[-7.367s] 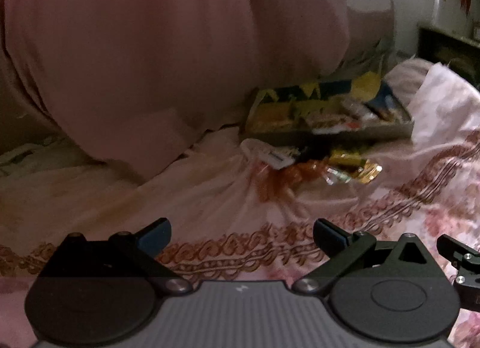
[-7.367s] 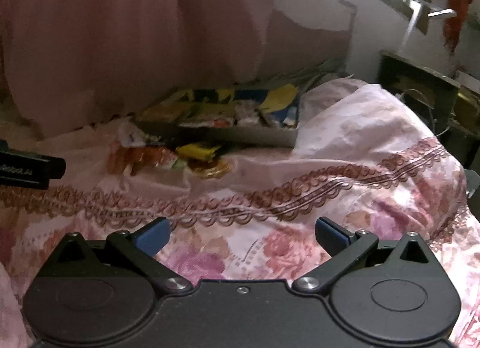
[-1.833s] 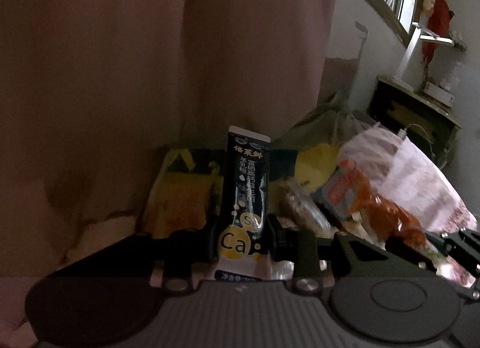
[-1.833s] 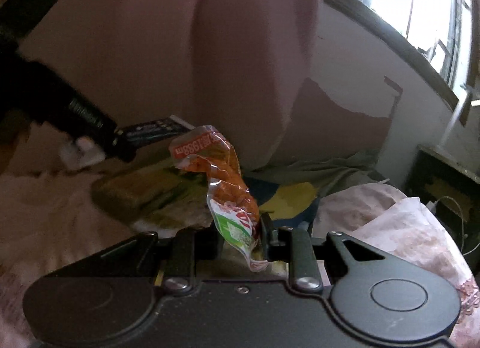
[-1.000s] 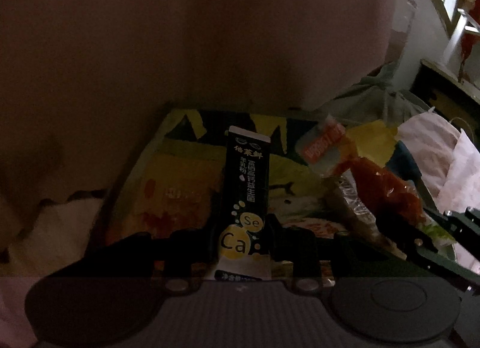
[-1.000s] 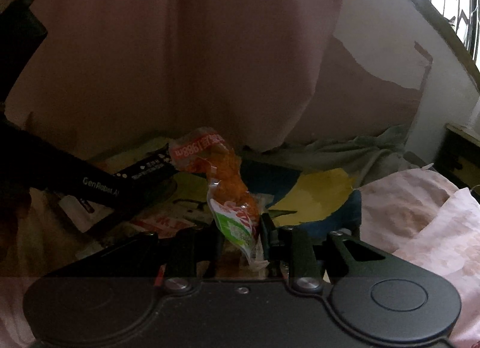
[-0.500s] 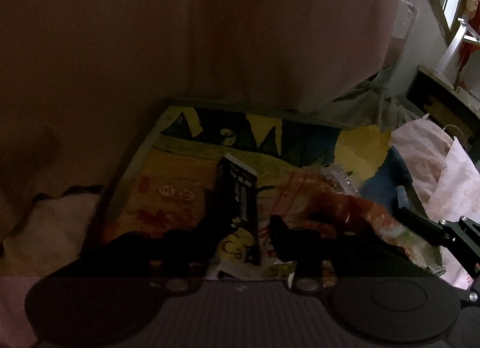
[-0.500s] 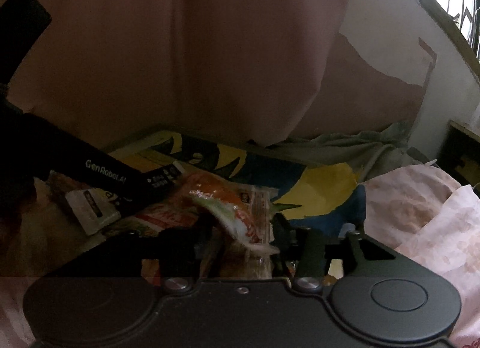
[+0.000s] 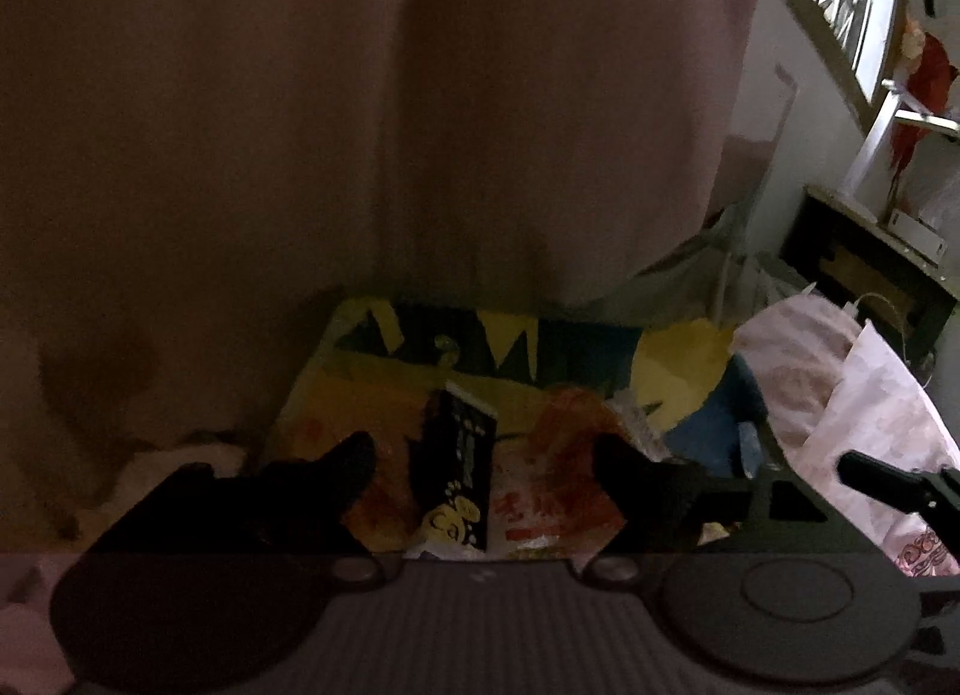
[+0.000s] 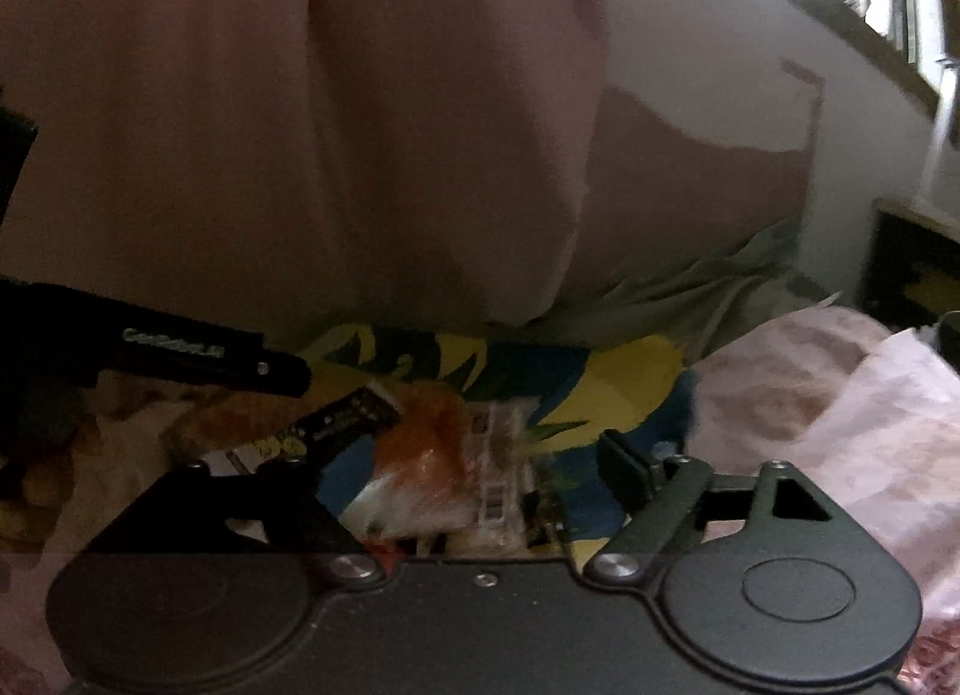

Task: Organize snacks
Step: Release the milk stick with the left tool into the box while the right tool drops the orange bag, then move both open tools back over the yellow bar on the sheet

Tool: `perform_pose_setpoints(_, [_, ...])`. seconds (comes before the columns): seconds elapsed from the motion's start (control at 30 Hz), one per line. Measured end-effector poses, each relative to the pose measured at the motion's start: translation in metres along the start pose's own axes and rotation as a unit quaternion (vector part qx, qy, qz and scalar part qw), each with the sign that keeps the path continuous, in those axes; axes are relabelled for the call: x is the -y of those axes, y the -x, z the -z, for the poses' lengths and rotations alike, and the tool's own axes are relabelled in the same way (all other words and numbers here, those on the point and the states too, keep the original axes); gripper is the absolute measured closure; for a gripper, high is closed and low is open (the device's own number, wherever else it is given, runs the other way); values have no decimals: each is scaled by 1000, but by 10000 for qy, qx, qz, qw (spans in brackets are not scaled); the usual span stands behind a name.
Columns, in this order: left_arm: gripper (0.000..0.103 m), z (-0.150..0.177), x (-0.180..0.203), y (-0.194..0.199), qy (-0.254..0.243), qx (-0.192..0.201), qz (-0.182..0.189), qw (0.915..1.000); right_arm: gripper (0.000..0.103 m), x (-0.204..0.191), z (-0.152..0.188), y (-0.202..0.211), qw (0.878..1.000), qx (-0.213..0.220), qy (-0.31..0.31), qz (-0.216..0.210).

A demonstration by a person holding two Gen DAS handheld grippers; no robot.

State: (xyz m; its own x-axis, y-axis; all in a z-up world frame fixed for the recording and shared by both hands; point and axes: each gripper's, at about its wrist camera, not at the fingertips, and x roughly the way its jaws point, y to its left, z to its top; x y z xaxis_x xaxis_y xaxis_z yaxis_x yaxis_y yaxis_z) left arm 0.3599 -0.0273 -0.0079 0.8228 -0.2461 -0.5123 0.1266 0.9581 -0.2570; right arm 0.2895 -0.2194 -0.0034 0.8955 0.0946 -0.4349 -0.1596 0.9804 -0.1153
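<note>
A shallow box (image 9: pixel 678 371) printed in yellow and blue lies on the bed and holds several snack packs. A black stick sachet (image 9: pixel 459 455) lies loose in it, below my left gripper (image 9: pixel 483 455), whose jaws are opening and touch nothing. Beside the sachet lies an orange snack packet (image 9: pixel 564 449). In the right wrist view the same orange packet (image 10: pixel 426 455) rests in the box (image 10: pixel 624 377) under my right gripper (image 10: pixel 462 467), whose jaws are also opening, clear of it. The black sachet (image 10: pixel 348 416) and the left gripper (image 10: pixel 204 359) show at the left.
A big pink fabric mass (image 9: pixel 480 125) rises right behind the box. A pink floral sheet (image 9: pixel 870 413) bunches up at the right, with a dark cabinet (image 9: pixel 870 263) and a window beyond. My right gripper's finger (image 9: pixel 888 482) pokes in at the right edge.
Both grippers have let go: the black sachet and the orange packet dropped flat into the box. Both pairs of jaws spread wide, and both grippers rose a little.
</note>
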Motion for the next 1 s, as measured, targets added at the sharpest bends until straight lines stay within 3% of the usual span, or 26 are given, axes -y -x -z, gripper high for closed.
perform_pose_setpoints(0.23, [1,-5,6,50,-92,392,-80,9992,3,10,-8,54,9983,493,-213,219])
perform_pose_setpoints(0.43, [0,6,15,95,-265,677,-245,9971,1,13,-3,102,9959,748,-423,265])
perform_pose_setpoints(0.63, [0,28,19,127,-347,528,-283,9976,1,10,15,149,9943,824,-580,352])
perform_pose_setpoints(1.0, [0,90,24,184,-601,14,-480,9970,1,-17,55,208,9970,451,-511,365])
